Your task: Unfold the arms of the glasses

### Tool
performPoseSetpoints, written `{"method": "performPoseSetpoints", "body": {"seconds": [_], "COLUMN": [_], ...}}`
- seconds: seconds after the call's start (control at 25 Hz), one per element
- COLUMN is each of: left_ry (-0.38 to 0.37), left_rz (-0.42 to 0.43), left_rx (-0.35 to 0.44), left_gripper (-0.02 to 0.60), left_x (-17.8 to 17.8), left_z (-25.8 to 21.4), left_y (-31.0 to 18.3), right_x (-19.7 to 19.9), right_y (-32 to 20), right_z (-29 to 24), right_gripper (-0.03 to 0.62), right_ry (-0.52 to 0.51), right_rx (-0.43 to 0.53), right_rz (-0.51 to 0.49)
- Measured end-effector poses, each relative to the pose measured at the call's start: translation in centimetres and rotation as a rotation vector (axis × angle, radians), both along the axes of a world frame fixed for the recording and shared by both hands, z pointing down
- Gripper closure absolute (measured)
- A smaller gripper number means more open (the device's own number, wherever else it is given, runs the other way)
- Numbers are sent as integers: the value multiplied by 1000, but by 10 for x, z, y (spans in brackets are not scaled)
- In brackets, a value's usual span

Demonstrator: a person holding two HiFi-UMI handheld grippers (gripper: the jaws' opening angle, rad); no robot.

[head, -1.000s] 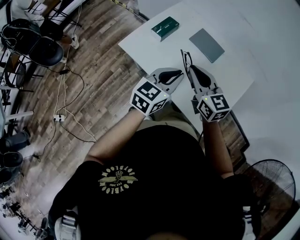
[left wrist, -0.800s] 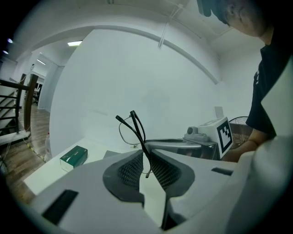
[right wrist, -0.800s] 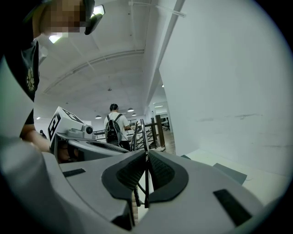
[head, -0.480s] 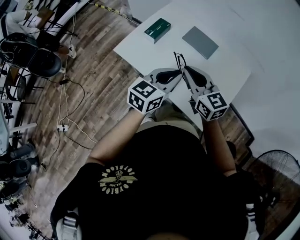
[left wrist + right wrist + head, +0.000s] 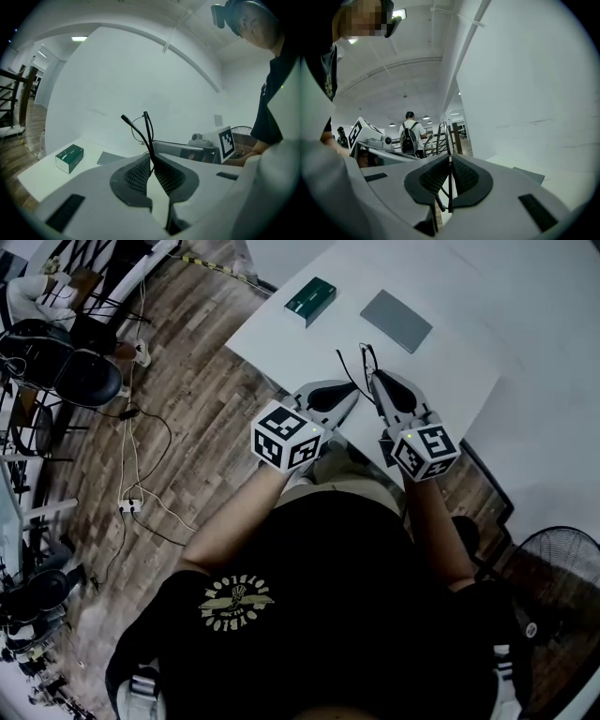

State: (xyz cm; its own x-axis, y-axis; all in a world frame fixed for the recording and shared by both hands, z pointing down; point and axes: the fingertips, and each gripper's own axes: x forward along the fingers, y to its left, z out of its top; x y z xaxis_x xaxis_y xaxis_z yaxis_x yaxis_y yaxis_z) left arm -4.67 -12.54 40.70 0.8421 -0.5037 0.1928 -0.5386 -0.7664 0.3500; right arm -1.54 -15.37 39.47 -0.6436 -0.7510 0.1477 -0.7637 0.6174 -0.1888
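Pinching the glasses (image 5: 367, 362) above the table (image 5: 281, 338), the left gripper (image 5: 350, 399) and right gripper (image 5: 377, 382) each clamp thin wire, likely bracing to swing an arm open.

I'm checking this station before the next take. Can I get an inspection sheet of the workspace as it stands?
Surface: white table, mostly bare.
Job's things: thin black-framed glasses, held in the air over the table's near edge; one arm looks partly swung out.
Clutter: dark green rectangular box and flat grey rectangular case, lying apart at the far side.
Grippers: left gripper and right gripper, each shut on the glasses.
Cables: loose cables on the wooden floor, beside the table.
Surroundings: black chairs; standing fan.
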Motion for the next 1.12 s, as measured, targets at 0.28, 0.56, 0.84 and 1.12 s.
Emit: {"method": "performPoseSetpoints", "body": {"seconds": [0.28, 0.56, 0.84, 1.12], "left_ry": [24, 41, 58, 131], "left_rz": [-13, -13, -15, -14], "left_rx": [1, -7, -4, 4], "left_gripper": [555, 555, 532, 514], "left_x": [-22, -39, -54, -55], "left_z": [0, 3, 2, -9], "left_y": [12, 28, 27, 28], "right_x": [-12, -23, -35, -33], "right_y": [6, 18, 18, 22], "right_z": [-6, -5, -5, -1], "right_gripper": [574, 574, 574, 574], "right_ry": [-37, -62, -27, -1], "right_rx": [9, -2, 10, 1], "right_rz": [32, 57, 42, 40]}}
